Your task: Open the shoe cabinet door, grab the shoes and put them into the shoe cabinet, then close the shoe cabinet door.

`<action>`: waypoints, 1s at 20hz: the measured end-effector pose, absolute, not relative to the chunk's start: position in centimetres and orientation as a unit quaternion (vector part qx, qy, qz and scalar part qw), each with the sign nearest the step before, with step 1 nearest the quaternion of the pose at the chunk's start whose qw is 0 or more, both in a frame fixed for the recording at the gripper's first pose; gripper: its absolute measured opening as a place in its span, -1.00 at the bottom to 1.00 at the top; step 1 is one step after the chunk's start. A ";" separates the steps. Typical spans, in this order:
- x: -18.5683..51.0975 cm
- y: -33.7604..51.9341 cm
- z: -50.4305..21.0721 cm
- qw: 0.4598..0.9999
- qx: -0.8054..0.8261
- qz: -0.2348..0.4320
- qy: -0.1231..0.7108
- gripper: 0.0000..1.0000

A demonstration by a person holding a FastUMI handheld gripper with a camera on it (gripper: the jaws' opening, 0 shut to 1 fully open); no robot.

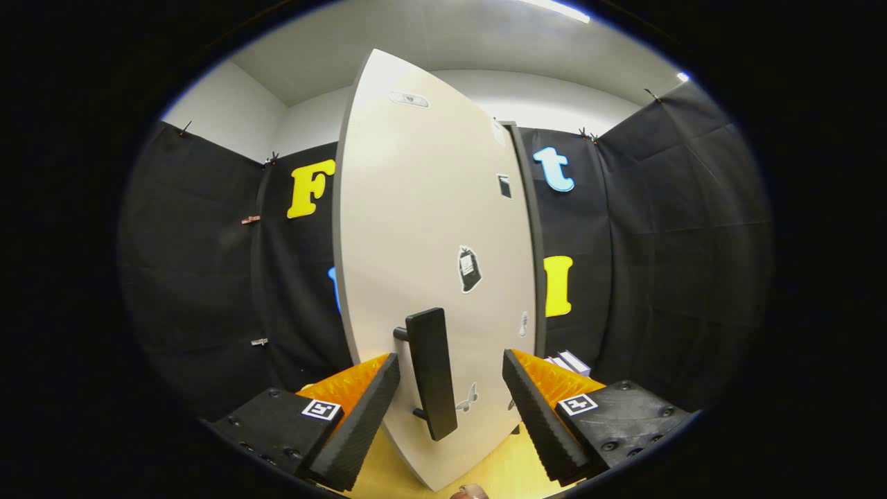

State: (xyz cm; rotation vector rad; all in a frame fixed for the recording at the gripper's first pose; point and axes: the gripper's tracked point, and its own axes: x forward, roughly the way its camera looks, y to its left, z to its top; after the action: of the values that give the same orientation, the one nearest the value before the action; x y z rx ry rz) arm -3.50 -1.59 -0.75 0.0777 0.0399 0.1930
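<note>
The shoe cabinet door point(429, 229) is a tall pale panel with several small stickers, standing just ahead of me and swung out edge-on toward the left. A dark vertical bar handle point(432, 374) on two short posts sits low on the door. My gripper point(450, 398) is open, and the handle stands between its two fingers with gaps on both sides. The cabinet's dark side edge point(530, 235) shows behind the door on the right.
Black cloth walls enclose the booth on the left, back and right. A light wooden floor point(499, 471) lies under the door. A small white and grey item point(569, 362) sits low beyond the right finger. A brownish rounded thing point(471, 492) peeks in at the floor.
</note>
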 end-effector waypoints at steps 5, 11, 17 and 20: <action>-3.2 2.0 -1.0 0.993 0.033 0.108 0.019 0.96; -2.9 3.8 -1.4 0.993 0.031 0.108 0.024 0.96; -2.6 4.3 -1.1 0.994 0.019 0.106 0.020 0.95; -2.7 4.2 -0.8 0.995 0.016 0.101 0.016 0.95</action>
State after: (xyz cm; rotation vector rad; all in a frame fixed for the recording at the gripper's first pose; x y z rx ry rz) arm -2.65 4.16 -0.84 0.0311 0.0323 0.2029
